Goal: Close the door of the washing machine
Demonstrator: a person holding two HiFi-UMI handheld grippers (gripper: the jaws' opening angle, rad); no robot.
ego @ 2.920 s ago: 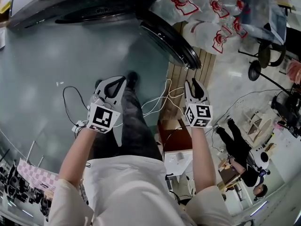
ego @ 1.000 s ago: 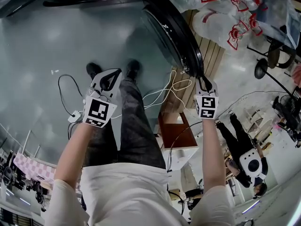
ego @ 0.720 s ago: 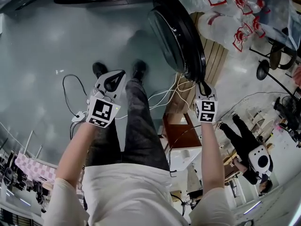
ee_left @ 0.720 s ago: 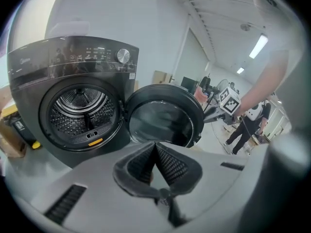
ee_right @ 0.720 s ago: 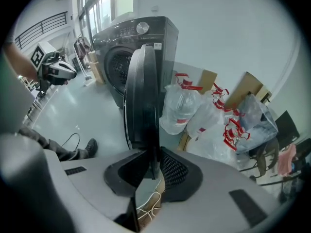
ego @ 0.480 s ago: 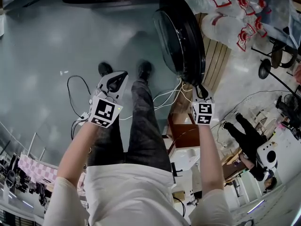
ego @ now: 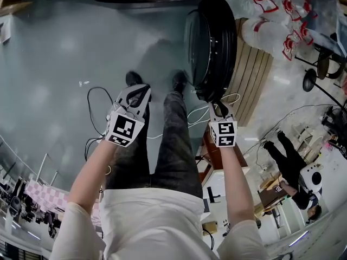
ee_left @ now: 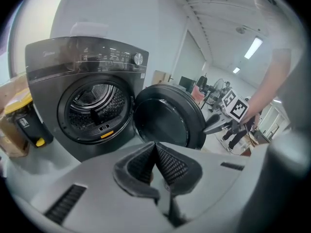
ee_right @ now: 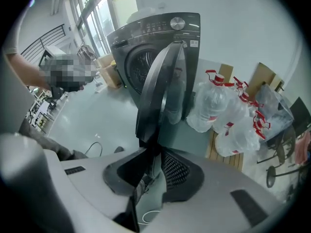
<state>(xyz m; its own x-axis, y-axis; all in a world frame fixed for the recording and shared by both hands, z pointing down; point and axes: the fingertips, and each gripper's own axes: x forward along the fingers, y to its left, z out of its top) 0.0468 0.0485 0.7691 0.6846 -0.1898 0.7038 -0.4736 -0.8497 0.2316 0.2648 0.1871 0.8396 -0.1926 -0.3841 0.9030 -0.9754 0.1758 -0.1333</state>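
One washing machine (ee_left: 82,62) stands on the floor, its single door (ee_left: 167,120) swung about halfway out beside the exposed drum. Two grippers noted. The left gripper (ee_left: 155,147) has its jaws together on nothing, well apart from the machine. The right gripper (ee_right: 155,152), jaws just opening, has the door's lower rim between its pads, in contact.

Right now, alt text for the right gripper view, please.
The washing machine door, edge-on and half open, sits between the jaws of the right hand-held gripper, which have just been opening. The dark machine stands behind, water jugs at right.
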